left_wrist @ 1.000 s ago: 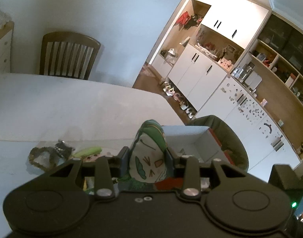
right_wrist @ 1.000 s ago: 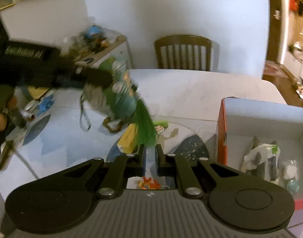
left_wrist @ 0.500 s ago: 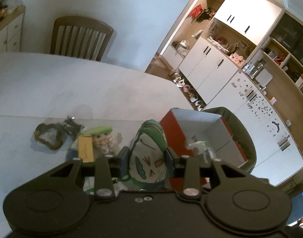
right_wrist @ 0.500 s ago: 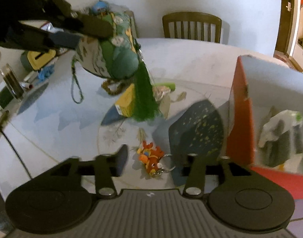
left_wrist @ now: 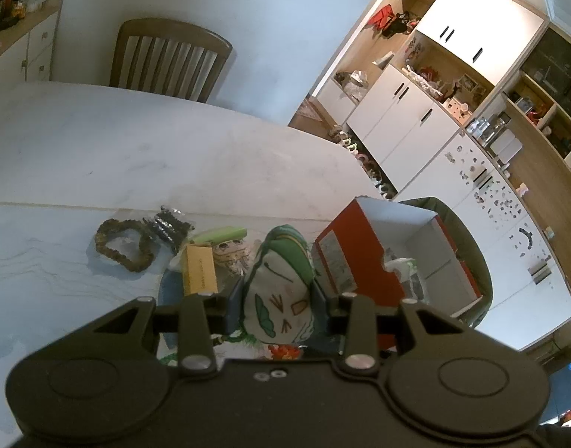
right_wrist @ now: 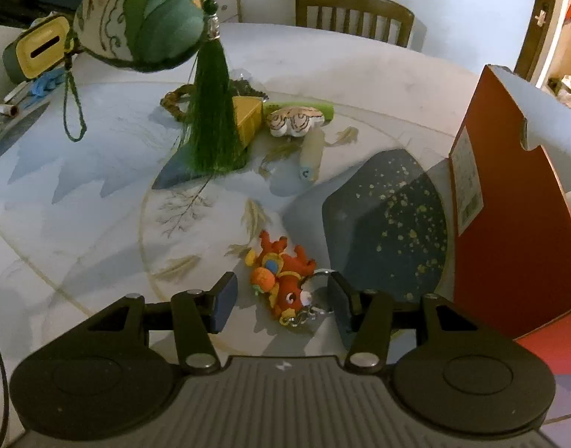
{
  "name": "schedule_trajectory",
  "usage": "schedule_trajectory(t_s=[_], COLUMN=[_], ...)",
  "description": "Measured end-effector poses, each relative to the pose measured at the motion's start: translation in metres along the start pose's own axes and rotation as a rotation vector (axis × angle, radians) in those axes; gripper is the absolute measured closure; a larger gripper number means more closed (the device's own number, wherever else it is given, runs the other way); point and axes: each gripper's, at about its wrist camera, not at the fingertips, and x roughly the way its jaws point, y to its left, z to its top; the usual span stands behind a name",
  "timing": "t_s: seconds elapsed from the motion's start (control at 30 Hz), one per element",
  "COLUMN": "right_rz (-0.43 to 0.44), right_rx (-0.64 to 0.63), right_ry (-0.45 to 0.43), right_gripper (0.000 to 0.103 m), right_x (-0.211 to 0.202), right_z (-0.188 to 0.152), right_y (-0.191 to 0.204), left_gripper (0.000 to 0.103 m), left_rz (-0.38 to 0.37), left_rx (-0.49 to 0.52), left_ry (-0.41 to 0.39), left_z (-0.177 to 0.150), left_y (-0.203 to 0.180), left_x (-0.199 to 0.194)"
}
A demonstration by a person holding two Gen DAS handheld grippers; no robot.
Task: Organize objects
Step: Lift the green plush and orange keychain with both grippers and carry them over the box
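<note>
My left gripper [left_wrist: 280, 298] is shut on a green and white embroidered pouch [left_wrist: 281, 280]. In the right wrist view that pouch [right_wrist: 143, 18] hangs at the upper left above the table, its green tassel [right_wrist: 211, 119] dangling down. An open red box [left_wrist: 360, 254] stands just right of it, a white and green packet [left_wrist: 401, 265] inside. My right gripper [right_wrist: 281, 298] is open low over the table. A small red-orange toy keychain [right_wrist: 281, 283] lies on the table between its fingers, and neither pad touches it. The red box wall [right_wrist: 509, 224] rises at the right.
On the painted table mat [right_wrist: 99, 186] lie a yellow carton [right_wrist: 248, 115], a striped plush [right_wrist: 296, 121], a green tube [left_wrist: 218, 234], a clear tube [right_wrist: 311, 153] and a brown bead bracelet [left_wrist: 123, 240]. A wooden chair [left_wrist: 169, 59] stands at the far edge.
The right gripper's jaws went from shut to open, and it sank toward the red-orange toy. The left gripper came down with the pouch, nearer the red box.
</note>
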Motion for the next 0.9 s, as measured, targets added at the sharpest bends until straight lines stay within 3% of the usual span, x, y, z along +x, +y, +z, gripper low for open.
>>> schedule_trajectory(t_s=[0.23, 0.57, 0.9], right_rz=[0.001, 0.008, 0.087], right_rx=[0.024, 0.064, 0.144], right_ry=[-0.012, -0.015, -0.079], right_gripper=[0.067, 0.069, 0.069], right_x=[0.001, -0.011, -0.082], right_z=[0.001, -0.001, 0.017], right_y=[0.002, -0.004, -0.031], left_gripper=[0.066, 0.066, 0.066], left_rz=[-0.001, -0.01, -0.054], left_rx=[-0.001, 0.004, 0.026], left_ry=[0.002, 0.0, -0.021], left_z=[0.0, 0.0, 0.011], left_y=[0.002, 0.005, -0.031], left_x=[0.001, 0.0, -0.007])
